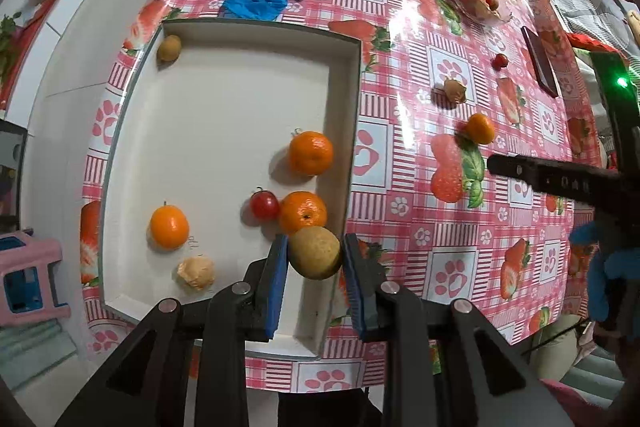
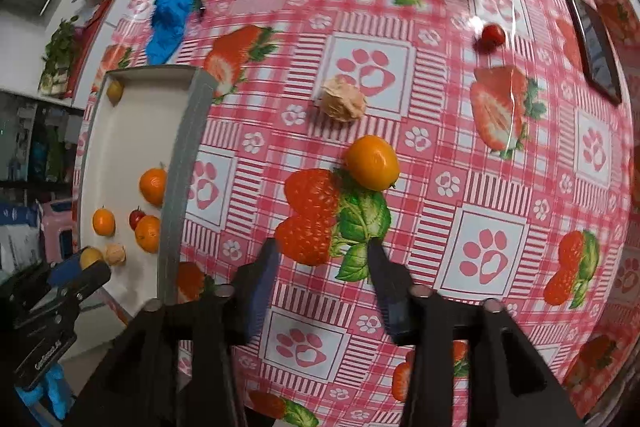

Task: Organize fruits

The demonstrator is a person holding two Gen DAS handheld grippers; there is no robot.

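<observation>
Held fruit: I have a yellow-brown fruit (image 1: 315, 253) pinched between the left gripper (image 1: 316, 255) pads, low centre of the left wrist view, above the white tray's (image 1: 224, 39) right wall.
Why there: I judge it sits over the near corner so it drops beside the mandarins (image 1: 311, 153) and cherry tomato (image 1: 265, 205).
Axis: slightly oval, long axis tilted up-left to down-right; which end is the stem I cannot tell.
Right gripper (image 2: 324, 255): jaws apart, empty, aimed at the orange fruit (image 2: 372, 163) mid-frame on the tablecloth (image 2: 492, 251).
Still loose: husked fruit (image 2: 344, 103), small red tomato (image 2: 492, 34) upper right.
</observation>
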